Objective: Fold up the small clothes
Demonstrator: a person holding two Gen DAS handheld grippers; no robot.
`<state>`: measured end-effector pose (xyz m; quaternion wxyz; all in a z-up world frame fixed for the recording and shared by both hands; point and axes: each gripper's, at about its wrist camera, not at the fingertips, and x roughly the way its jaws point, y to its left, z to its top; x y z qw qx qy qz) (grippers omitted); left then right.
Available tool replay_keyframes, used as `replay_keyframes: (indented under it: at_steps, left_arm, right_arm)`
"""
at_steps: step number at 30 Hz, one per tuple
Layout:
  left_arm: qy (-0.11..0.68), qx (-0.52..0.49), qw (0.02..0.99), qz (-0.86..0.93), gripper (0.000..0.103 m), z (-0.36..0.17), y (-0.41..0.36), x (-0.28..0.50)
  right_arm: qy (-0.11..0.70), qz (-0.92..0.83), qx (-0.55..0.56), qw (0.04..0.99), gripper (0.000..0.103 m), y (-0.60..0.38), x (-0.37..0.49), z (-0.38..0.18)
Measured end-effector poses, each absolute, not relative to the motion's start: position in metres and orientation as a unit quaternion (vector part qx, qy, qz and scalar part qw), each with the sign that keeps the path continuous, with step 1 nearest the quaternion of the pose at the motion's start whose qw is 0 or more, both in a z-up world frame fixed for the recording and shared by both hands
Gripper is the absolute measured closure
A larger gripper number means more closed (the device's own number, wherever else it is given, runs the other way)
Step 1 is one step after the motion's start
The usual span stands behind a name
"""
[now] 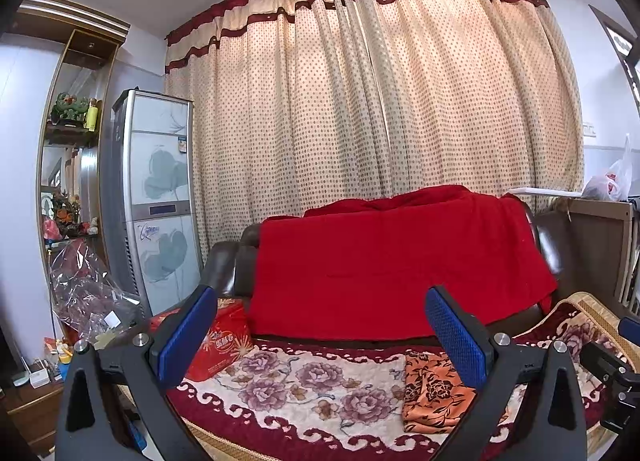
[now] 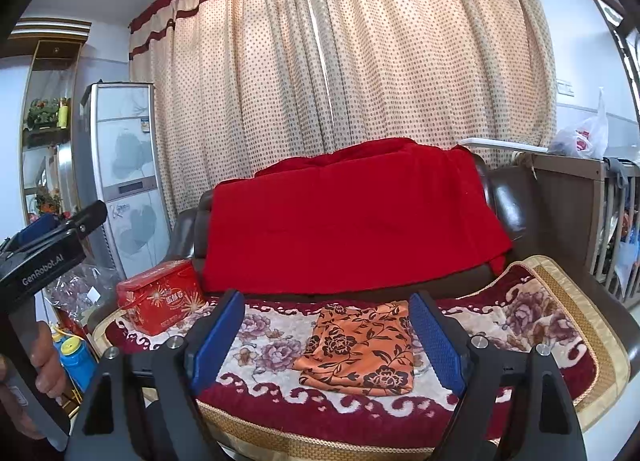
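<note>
Right wrist view — right tool (image 2: 326, 335) gapes wide, empty, above orange cloth (image 2: 360, 349).

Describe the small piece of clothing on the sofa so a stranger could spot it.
Find the dark leather sofa draped with a red blanket. On its floral seat mat lies a folded orange cloth with black flowers, flat and soft, unlike the boxy red tin at the left.

A dark leather sofa (image 2: 516, 197) carries a floral red-and-cream blanket (image 2: 532, 325) across its seat. On the blanket lie a folded orange garment with black flowers (image 2: 360, 349) and, well apart at the left end, a red tin box (image 2: 160, 297). A red throw (image 2: 344, 221) drapes the backrest.
</note>
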<state>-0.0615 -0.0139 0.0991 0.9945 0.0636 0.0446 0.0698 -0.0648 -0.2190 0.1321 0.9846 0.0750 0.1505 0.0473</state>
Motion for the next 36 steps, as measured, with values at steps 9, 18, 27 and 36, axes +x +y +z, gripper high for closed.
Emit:
replay_keyframes:
  at_steps: [9,18,27,36]
  left_arm:
    - [0.052,0.059,0.994,0.073,0.000,0.097,-0.007,-0.058]
    - [0.064,0.060,0.994,0.070,0.000,0.091,-0.005,-0.049]
    - [0.076,0.059,0.993,0.073,0.000,0.085,-0.007,-0.041]
    - [0.088,0.060,0.992,0.070,0.000,0.079,-0.012,-0.024]
  right_arm:
    - [0.160,0.034,0.077,0.984,0.017,-0.215,-0.059,0.130]
    - [0.168,0.031,0.068,0.983,0.017,-0.205,-0.048,0.128]
    - [0.173,0.025,0.079,0.981,0.017,-0.206,-0.037,0.124]
    - [0.178,0.017,0.072,0.981,0.017,-0.209,-0.019,0.122]
